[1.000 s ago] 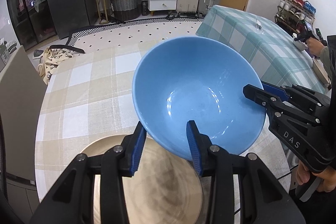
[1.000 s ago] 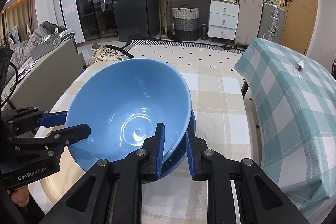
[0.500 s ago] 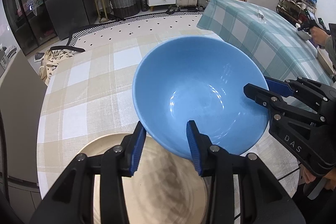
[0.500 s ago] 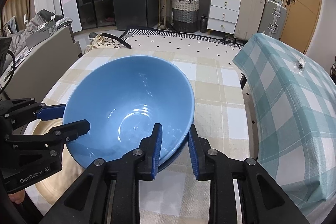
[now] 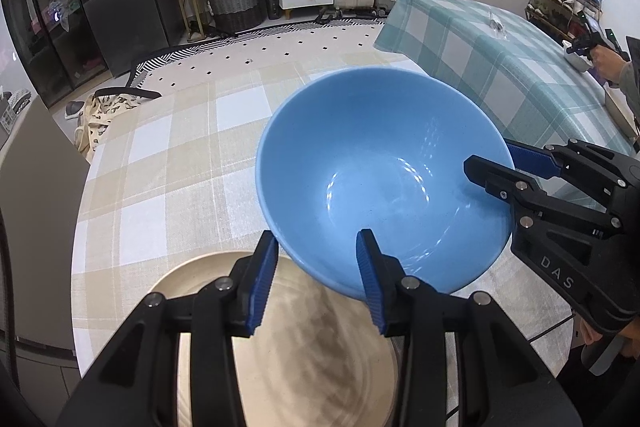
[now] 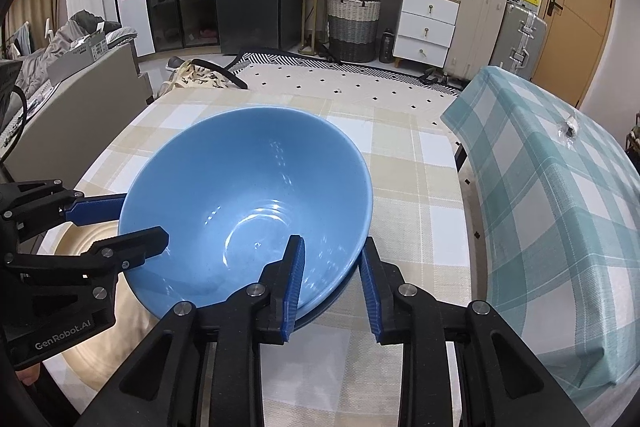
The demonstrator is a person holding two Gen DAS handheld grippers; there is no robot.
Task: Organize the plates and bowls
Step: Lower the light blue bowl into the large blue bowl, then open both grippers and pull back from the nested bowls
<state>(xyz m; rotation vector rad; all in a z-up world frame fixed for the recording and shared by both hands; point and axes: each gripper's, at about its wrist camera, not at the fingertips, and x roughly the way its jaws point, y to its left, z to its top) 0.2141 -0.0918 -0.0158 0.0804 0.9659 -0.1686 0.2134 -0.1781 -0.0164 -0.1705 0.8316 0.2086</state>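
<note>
Beige checked tablecloth (image 5: 168,163) is covering the work table, with a teal checked table (image 6: 560,195) standing beside it. A blue bowl (image 5: 384,179) is sitting near the table's front edge, tilted, its near-left side overlapping a tan plate (image 5: 304,355); whether the bowl is resting on the plate cannot be told. The left gripper (image 5: 316,283) is straddling the bowl's rim, jaws spread, pads not visibly pressing. The right gripper (image 6: 332,283) is straddling the opposite rim; its jaws have just been opening, with the wall lying between them, seemingly loose.
</note>
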